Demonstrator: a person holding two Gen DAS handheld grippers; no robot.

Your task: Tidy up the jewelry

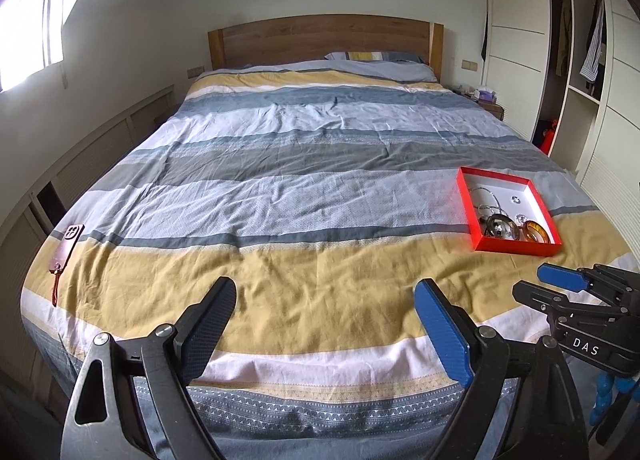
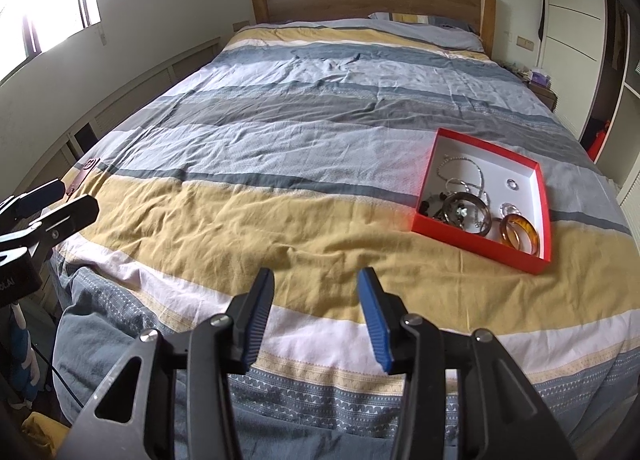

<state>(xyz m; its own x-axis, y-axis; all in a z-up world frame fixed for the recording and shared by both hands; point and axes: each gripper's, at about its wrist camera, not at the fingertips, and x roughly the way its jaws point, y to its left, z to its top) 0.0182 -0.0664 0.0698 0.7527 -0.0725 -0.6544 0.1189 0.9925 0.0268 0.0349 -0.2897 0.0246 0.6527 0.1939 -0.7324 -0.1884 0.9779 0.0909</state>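
Both grippers hover over foot of bed [image 1: 280, 187], nothing in either. Left gripper [image 1: 324, 324]: fingers spread wide, released, empty. Right gripper [image 2: 316, 320]: fingers partly apart, released, empty, gap narrower than left's.

Red box [image 2: 516, 256] sits on the bed's yellow stripe, right side, ahead and to the right of both grippers, well apart from the fingers. Inside: amber bangle [image 2: 520, 234] at near right corner, dark bangle [image 2: 468, 211] just beside it to the left, chain tangle [image 2: 460, 171] behind them, small clear ring [image 2: 512, 183] alone on white floor near far right wall. Pieces by the near wall look bunched, some touching or overlapping.

Step, as judged: approach to box, no piece picked yet. Task looks at or near its start.

To do it well:
- Right gripper is nearer, so take box w/ that; left can pin the box wall if it slides on soft bedding.
- Start w/ amber bangle: stiff, stands clear at the corner. Come from above, one finger inside the hoop, one outside.
- Chains: likely to snag and drag neighbours; lift slow, leave for later.
- Duvet gives under load, so don't press down hard.

Phone [image 1: 66, 244] at far left bed edge, not involved.
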